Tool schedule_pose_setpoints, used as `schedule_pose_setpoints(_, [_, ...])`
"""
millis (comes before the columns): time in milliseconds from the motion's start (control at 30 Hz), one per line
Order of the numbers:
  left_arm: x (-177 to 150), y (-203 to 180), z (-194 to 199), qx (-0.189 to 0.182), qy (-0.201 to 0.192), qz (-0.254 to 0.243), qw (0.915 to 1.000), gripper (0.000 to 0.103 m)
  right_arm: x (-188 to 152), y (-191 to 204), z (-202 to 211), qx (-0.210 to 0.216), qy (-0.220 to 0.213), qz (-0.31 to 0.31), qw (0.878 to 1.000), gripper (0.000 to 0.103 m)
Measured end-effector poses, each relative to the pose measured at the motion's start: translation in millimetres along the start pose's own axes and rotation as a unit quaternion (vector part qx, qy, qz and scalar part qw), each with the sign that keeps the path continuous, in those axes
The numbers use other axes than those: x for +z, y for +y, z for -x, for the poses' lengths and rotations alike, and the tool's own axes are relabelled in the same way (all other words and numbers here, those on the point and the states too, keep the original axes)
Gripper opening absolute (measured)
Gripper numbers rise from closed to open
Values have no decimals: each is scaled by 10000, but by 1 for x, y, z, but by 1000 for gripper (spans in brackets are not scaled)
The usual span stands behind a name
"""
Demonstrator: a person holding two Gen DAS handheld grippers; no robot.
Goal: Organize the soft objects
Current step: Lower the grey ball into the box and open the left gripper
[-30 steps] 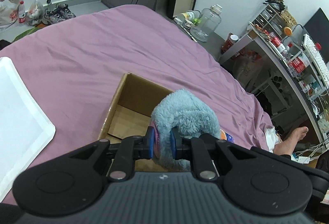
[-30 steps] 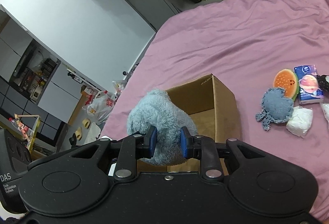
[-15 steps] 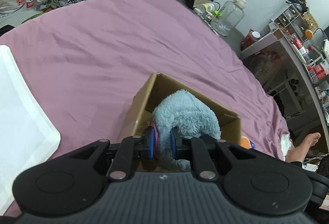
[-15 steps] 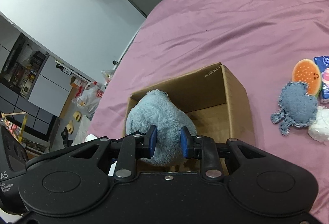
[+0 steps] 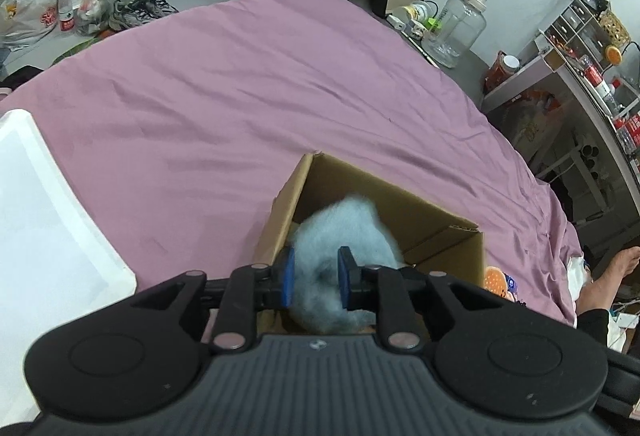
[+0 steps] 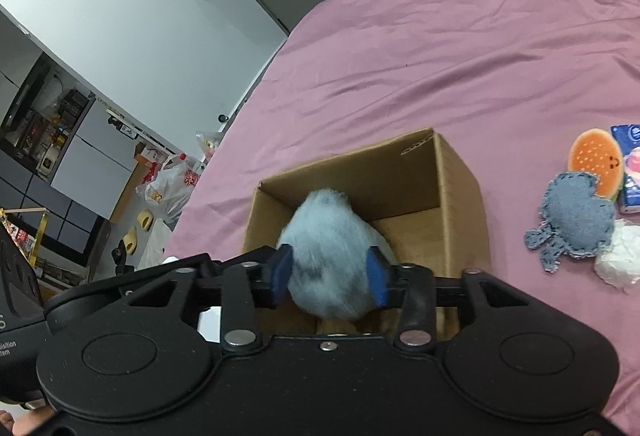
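Over the box [image 6: 464,196], both the left gripper [image 5: 314,278] and right gripper [image 6: 330,274] stand released around the plush [image 6: 332,256], which seems light, squashy, easiest pinched at its middle.

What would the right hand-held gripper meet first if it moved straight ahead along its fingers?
The fluffy blue plush toy between its fingers, over the cardboard box; beyond it probably the box's far wall, though depth is unclear.

Both tongs [image 5: 314,278] [image 6: 330,272] are black, with blue pads [image 5: 287,276], silver screws and ribbed housings.
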State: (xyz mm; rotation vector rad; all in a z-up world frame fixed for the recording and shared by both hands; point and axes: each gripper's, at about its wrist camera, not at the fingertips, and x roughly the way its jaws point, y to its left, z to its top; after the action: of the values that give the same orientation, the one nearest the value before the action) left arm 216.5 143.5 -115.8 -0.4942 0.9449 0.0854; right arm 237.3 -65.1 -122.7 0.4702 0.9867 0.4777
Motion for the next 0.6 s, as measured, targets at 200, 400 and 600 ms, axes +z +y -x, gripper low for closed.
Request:
schedule_pose_setpoints(200, [-6, -10, 20, 145, -162, -73, 9997, 41, 0, -1, 22, 116, -146, 50, 9998, 45])
schedule_pose_setpoints(400, [-14, -25, 39, 296, -319, -131, 9990, 61, 0, -10, 49, 97, -326, 91, 9994, 51])
schedule_pose_setpoints(600, [-28, -44, 54, 390, -490, -224, 9978, 77, -3, -29, 82, -62, -543, 162, 9984, 65])
